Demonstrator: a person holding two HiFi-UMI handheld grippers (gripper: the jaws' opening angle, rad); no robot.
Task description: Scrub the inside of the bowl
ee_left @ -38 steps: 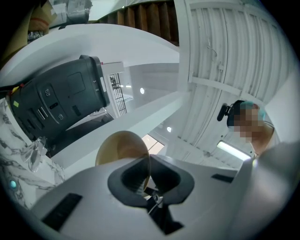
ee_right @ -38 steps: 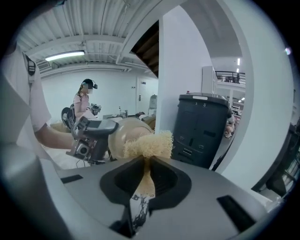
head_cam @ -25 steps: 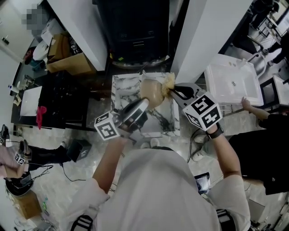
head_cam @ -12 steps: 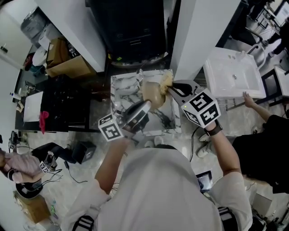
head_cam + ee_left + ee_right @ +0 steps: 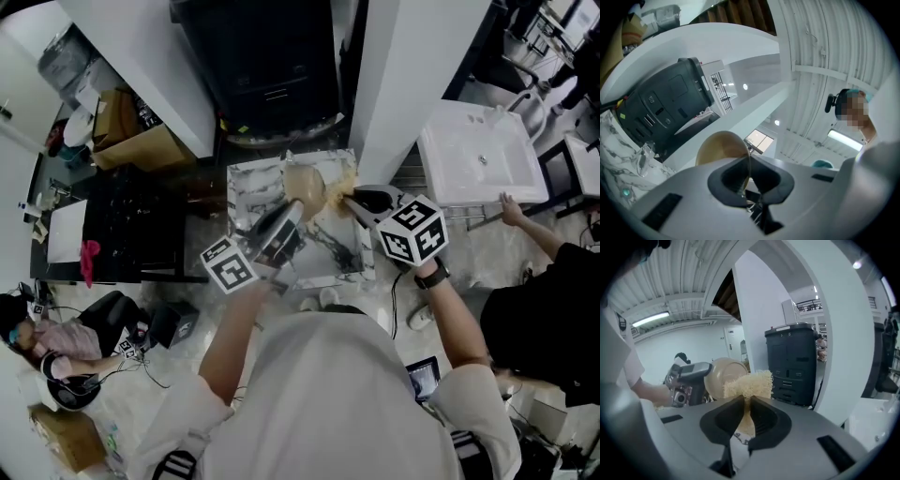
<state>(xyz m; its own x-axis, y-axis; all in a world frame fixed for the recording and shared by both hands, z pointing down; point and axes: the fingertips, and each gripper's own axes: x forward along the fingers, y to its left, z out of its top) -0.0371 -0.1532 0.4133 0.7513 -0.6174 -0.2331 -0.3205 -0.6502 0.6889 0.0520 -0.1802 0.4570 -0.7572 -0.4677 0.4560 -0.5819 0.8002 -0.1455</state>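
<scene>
A tan bowl (image 5: pixel 302 187) hangs tilted over the small marble-topped table (image 5: pixel 251 183). My left gripper (image 5: pixel 289 214) is shut on its rim from the lower left; in the left gripper view the thin rim runs between the dark pads (image 5: pixel 736 176) of the left gripper (image 5: pixel 749 182), with the bowl (image 5: pixel 718 148) rising behind them. My right gripper (image 5: pixel 353 199) is shut on a pale yellow fibrous scrubber (image 5: pixel 343 176), which sits at the bowl's right edge. In the right gripper view the scrubber (image 5: pixel 749 384) stands up from the right gripper (image 5: pixel 745 414), beside the bowl (image 5: pixel 723 373).
A black cabinet-like machine (image 5: pixel 272 66) stands behind the table between white columns (image 5: pixel 403 84). A white sink basin (image 5: pixel 478 155) is at the right, with another person's hand (image 5: pixel 511 211) on its edge. A black table (image 5: pixel 122 225) and a cardboard box (image 5: pixel 131 127) lie left.
Both grippers have sunk a little toward the marble top, still holding the bowl and the scrubber. The right gripper has rolled somewhat. A person at the lower left has shifted.
</scene>
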